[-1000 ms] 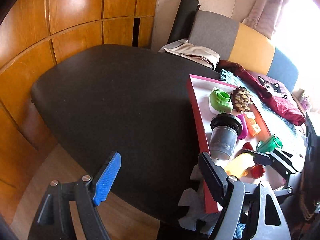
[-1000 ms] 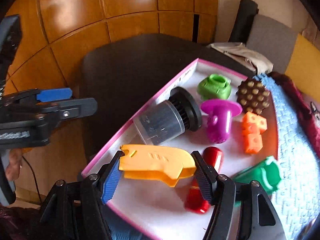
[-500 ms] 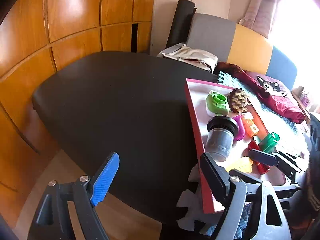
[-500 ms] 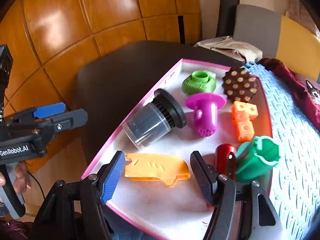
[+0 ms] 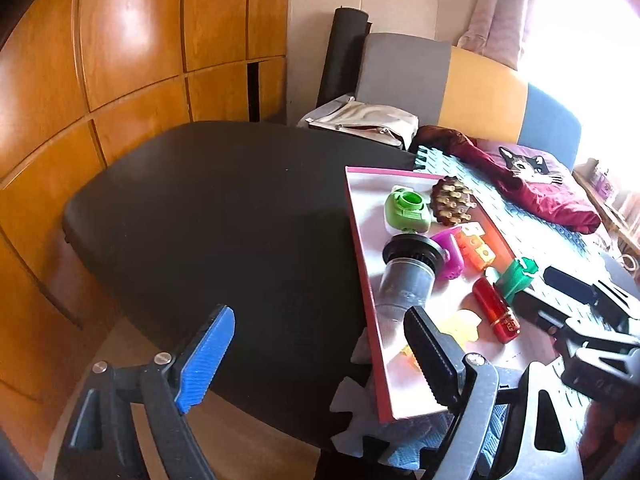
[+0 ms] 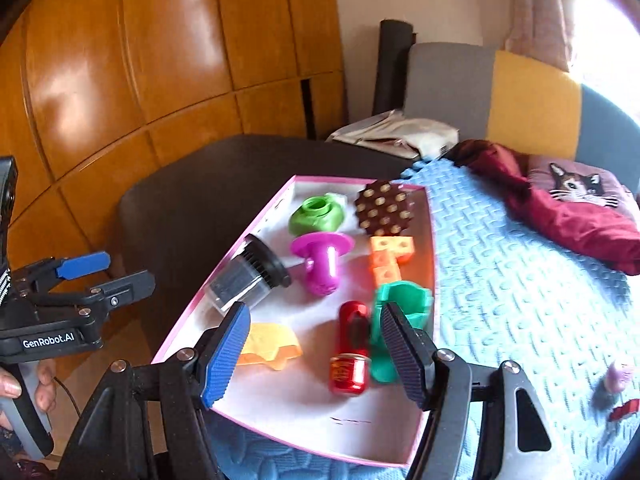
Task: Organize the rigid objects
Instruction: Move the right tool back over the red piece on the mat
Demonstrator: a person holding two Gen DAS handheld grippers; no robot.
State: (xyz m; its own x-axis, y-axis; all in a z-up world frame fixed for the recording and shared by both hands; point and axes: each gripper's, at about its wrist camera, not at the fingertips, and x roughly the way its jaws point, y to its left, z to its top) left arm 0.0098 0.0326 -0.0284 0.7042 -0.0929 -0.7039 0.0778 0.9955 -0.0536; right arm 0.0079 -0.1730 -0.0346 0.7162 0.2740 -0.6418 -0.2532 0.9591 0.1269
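Above tray (image 6: 224, 280) | right gripper (image 6: 314, 356) fingers apart, empty | left gripper (image 5: 320, 360) fingers opening, empty

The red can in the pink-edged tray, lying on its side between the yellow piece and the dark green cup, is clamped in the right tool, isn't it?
Not clamped. The right wrist view shows the red can lying free in the tray, between the yellow piece and the dark green cup, while the right tool hangs open above them, holding nothing.
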